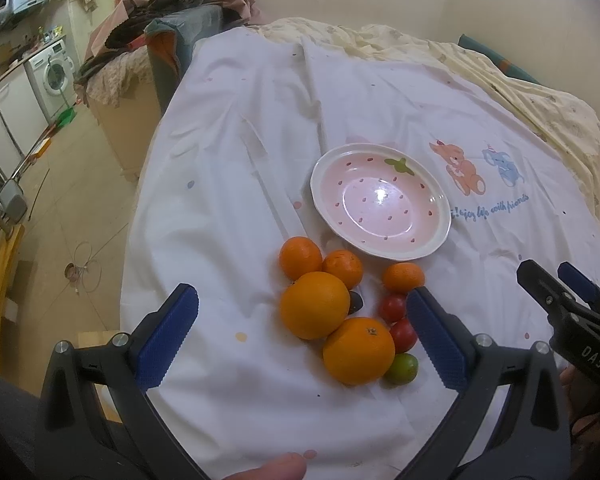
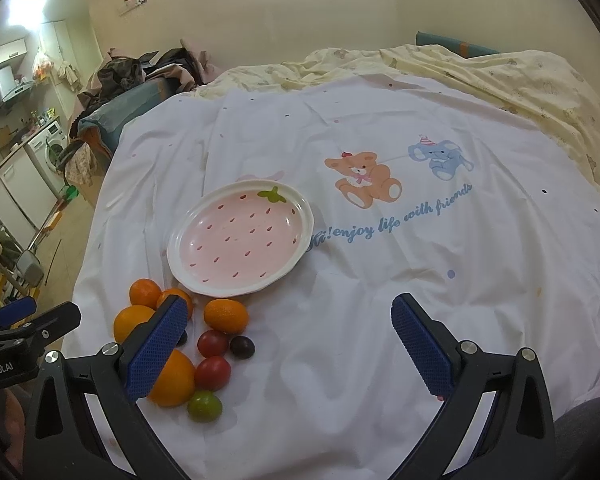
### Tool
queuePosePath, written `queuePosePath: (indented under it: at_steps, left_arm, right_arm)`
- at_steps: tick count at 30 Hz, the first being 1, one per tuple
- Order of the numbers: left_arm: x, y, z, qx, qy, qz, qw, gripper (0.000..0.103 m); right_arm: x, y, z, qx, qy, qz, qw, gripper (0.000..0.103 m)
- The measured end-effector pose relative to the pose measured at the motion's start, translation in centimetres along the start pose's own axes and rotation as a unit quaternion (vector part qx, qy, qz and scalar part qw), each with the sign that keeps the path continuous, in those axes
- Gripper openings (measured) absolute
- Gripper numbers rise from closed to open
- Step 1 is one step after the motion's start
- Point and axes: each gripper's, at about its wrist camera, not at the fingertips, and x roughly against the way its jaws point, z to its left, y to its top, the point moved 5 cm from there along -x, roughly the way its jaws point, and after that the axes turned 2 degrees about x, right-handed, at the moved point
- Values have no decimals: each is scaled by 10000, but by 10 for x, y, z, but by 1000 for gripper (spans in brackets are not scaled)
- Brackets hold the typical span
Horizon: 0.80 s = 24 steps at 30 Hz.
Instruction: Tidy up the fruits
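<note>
Nothing has been sorted yet: the glossy pink strawberry-patterned plate [image 1: 380, 200] lies bare on a wrinkled white bedsheet [image 1: 228, 208]. The fruits [image 1: 336, 316], dimpled round oranges and smooth small tomatoes, are clustered between and just ahead of the left gripper [image 1: 302, 332] jaws, held wide apart. The right gripper [image 2: 290, 344] jaws are likewise spread, empty.

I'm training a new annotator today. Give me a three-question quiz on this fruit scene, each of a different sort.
1. True or false: the strawberry-pattern plate already holds fruit.
2. How many red tomatoes lie beside the oranges?
3. Multiple choice: the left gripper jaws are A) shut on an orange, B) open, C) out of view.

Key: 1 false; 2 two; 3 B.
</note>
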Motion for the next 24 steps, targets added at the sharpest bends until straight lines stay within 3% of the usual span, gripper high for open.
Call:
queuePosePath:
  at_steps: [24]
  left_arm:
    - [2,1,1,39,-58,-36,10000,103]
  right_arm:
    - [1,2,-1,-8,10,-11,10000,103]
